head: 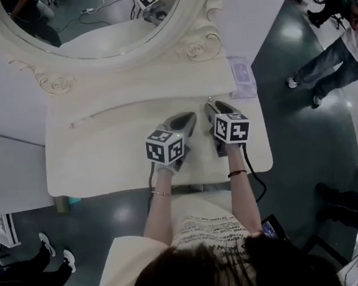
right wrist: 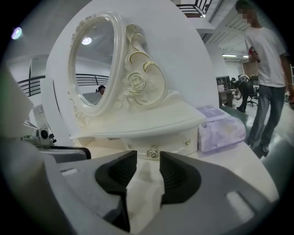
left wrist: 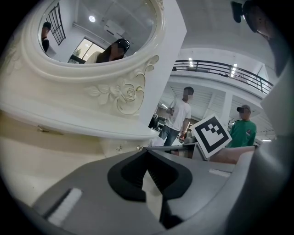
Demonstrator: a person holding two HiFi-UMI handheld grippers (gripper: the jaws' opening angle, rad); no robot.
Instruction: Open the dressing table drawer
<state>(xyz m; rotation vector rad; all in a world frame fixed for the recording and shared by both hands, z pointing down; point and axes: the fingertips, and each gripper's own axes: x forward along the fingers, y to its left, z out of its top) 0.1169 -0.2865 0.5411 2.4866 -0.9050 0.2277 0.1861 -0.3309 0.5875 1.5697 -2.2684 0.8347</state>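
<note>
"Where was the drawer (right wrist: 158,146)?"
"Under the shelf (right wrist: 138,123), its knob (right wrist: 152,152) just ahead of the right hand-held gripper (right wrist: 148,159), whose jaws were wide apart and empty."
"And the left hand-held gripper (left wrist: 147,151)?"
"Closed, empty, beside it over the bare table (head: 103,162)."

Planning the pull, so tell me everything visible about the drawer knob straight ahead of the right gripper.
The drawer knob is small, round, shiny and metallic-looking. It projects from the cream drawer front under the mirror shelf, left of a lilac tissue pack. Nothing touches it: the open fingers of the right gripper frame it, stopping short.
</note>
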